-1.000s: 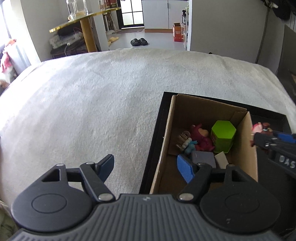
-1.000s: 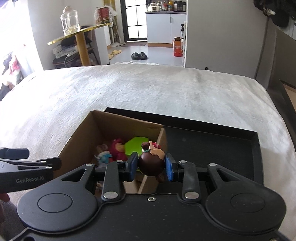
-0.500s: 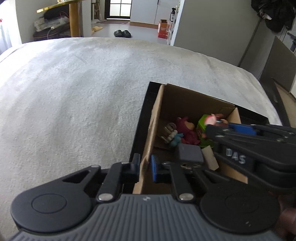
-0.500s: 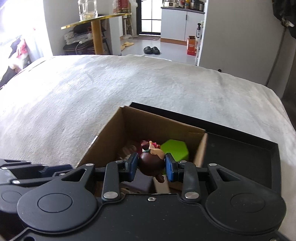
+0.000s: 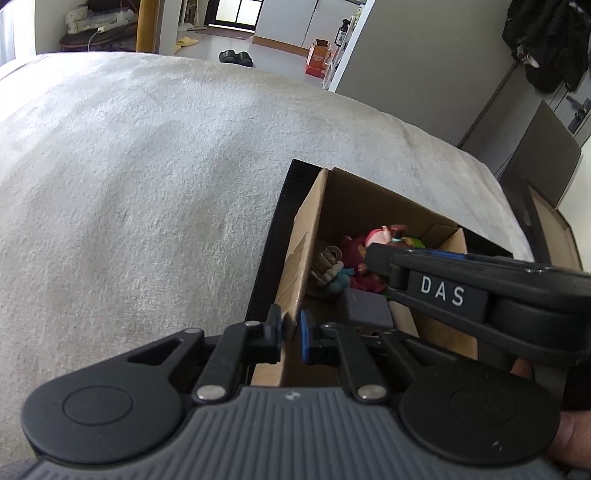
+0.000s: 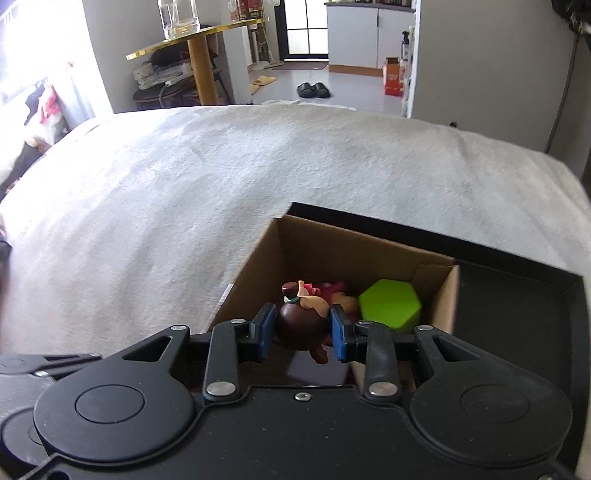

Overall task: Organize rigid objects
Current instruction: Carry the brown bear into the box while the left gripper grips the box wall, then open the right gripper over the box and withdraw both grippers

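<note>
An open cardboard box point(image 5: 306, 251) point(image 6: 332, 251) stands in a black tray point(image 6: 517, 295) on the white cloth. My left gripper point(image 5: 290, 328) is shut on the box's left wall near its front corner. My right gripper point(image 6: 303, 328) is shut on a brown-headed toy figure point(image 6: 301, 325) and holds it over the inside of the box. In the box lie a green hexagonal block point(image 6: 389, 304), a red plush figure point(image 5: 364, 280), a small striped toy point(image 5: 328, 266) and a grey block point(image 5: 365, 308). The right gripper point(image 5: 373, 258) crosses the left wrist view above the box.
The white cloth point(image 6: 184, 192) spreads wide to the left and behind the box. The black tray's right half point(image 6: 509, 314) lies beside the box. Beyond the cloth are a gold table point(image 6: 195, 33), slippers point(image 6: 314, 88) and a dark panel point(image 5: 543, 162).
My left gripper closed from wide open onto the box's left wall. My right gripper carried the toy figure leftward from over the box's right wall to above the box interior.
</note>
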The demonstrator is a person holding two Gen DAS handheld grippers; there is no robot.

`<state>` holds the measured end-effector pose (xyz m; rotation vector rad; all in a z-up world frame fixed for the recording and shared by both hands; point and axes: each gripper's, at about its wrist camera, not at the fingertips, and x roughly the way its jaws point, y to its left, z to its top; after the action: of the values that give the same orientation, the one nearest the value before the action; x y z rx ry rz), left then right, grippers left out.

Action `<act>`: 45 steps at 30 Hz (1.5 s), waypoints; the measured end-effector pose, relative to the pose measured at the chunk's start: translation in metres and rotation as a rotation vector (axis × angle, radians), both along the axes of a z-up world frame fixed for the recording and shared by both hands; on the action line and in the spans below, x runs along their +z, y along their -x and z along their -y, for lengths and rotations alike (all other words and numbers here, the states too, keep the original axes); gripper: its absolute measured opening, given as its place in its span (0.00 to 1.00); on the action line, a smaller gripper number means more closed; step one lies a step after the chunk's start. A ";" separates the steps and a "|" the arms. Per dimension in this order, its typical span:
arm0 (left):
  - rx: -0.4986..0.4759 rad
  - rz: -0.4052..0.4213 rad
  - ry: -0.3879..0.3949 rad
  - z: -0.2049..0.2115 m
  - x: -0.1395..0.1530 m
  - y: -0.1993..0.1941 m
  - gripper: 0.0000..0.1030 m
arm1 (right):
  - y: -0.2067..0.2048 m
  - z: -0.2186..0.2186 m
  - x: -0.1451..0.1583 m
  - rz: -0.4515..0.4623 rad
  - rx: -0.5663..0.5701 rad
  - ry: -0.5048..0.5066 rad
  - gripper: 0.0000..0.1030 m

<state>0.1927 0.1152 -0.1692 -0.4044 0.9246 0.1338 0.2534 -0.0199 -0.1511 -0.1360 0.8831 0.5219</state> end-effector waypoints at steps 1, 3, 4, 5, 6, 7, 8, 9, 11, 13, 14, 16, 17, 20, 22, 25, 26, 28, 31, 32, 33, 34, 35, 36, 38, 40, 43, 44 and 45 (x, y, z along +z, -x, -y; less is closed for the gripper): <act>0.004 0.000 0.012 -0.002 0.000 -0.001 0.09 | -0.001 0.001 0.000 -0.012 -0.005 -0.014 0.31; 0.007 0.001 0.027 -0.004 -0.001 0.000 0.09 | -0.003 0.003 0.000 -0.031 -0.019 -0.036 0.32; 0.006 0.001 0.027 -0.004 -0.001 0.000 0.09 | -0.002 0.003 0.001 -0.033 -0.023 -0.042 0.32; 0.006 0.005 0.027 -0.005 -0.001 0.000 0.09 | -0.002 0.004 0.002 -0.028 -0.026 -0.042 0.33; 0.005 0.003 0.029 -0.005 -0.001 0.000 0.10 | -0.001 0.005 0.004 -0.022 -0.029 -0.039 0.33; 0.009 0.001 0.035 -0.006 -0.001 -0.001 0.10 | 0.000 0.006 0.005 -0.019 -0.031 -0.037 0.33; 0.012 -0.001 0.047 -0.008 -0.001 -0.001 0.10 | 0.001 0.007 0.007 -0.016 -0.033 -0.035 0.33; 0.016 -0.003 0.060 -0.010 -0.001 -0.002 0.10 | 0.001 0.009 0.008 -0.012 -0.035 -0.031 0.33; 0.018 -0.006 0.066 -0.010 -0.001 -0.001 0.10 | 0.004 0.013 0.011 -0.002 -0.039 -0.018 0.33; 0.017 -0.006 0.053 -0.008 0.003 -0.001 0.10 | 0.008 0.019 0.014 0.001 -0.045 -0.013 0.35; 0.017 -0.002 0.045 -0.007 0.004 0.000 0.10 | 0.009 0.022 0.016 0.001 -0.047 -0.012 0.36; 0.021 0.007 0.028 -0.005 0.009 0.001 0.10 | 0.013 0.030 0.018 0.005 -0.059 -0.010 0.42; 0.024 0.009 0.023 -0.005 0.011 0.001 0.10 | 0.014 0.033 0.020 0.008 -0.067 -0.011 0.42; 0.031 0.009 0.006 -0.004 0.020 0.003 0.10 | 0.017 0.043 0.026 0.014 -0.082 -0.022 0.42; 0.035 0.003 -0.017 -0.002 0.027 0.004 0.12 | 0.020 0.050 0.030 0.020 -0.091 -0.029 0.46; 0.033 -0.003 -0.036 0.003 0.040 0.007 0.13 | 0.024 0.060 0.037 0.034 -0.108 -0.042 0.53; 0.031 -0.004 -0.045 0.005 0.045 0.008 0.14 | 0.026 0.064 0.040 0.040 -0.113 -0.046 0.54; 0.024 -0.003 -0.064 0.011 0.054 0.011 0.24 | 0.030 0.074 0.047 0.056 -0.123 -0.057 0.58; 0.020 0.014 -0.096 0.022 0.070 0.018 0.47 | 0.036 0.086 0.056 0.070 -0.138 -0.070 0.60; 0.019 0.024 -0.107 0.026 0.076 0.020 0.50 | 0.038 0.091 0.059 0.074 -0.144 -0.075 0.60; 0.015 0.032 -0.116 0.030 0.082 0.023 0.53 | 0.040 0.096 0.061 0.078 -0.149 -0.079 0.63; 0.010 0.038 -0.124 0.034 0.086 0.025 0.56 | 0.043 0.101 0.064 0.084 -0.156 -0.083 0.67; 0.004 0.042 -0.130 0.038 0.091 0.027 0.57 | 0.046 0.107 0.067 0.092 -0.163 -0.088 0.68; -0.003 0.047 -0.136 0.042 0.096 0.030 0.61 | 0.049 0.112 0.069 0.097 -0.171 -0.091 0.71; -0.012 0.054 -0.149 0.049 0.103 0.034 0.66 | 0.053 0.123 0.074 0.107 -0.190 -0.100 0.74; -0.020 0.059 -0.162 0.056 0.111 0.038 0.70 | 0.057 0.135 0.077 0.109 -0.209 -0.113 0.77; -0.035 0.070 -0.174 0.064 0.121 0.045 0.73 | 0.063 0.149 0.078 0.106 -0.238 -0.126 0.79; -0.043 0.075 -0.178 0.067 0.124 0.047 0.73 | 0.065 0.153 0.079 0.105 -0.247 -0.129 0.80; -0.051 0.079 -0.184 0.070 0.126 0.049 0.73 | 0.067 0.157 0.080 0.106 -0.254 -0.132 0.80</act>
<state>0.1437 0.0454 -0.0429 -0.2141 0.8363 0.1543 0.1867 -0.1773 -0.0715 0.0682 0.7467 0.3309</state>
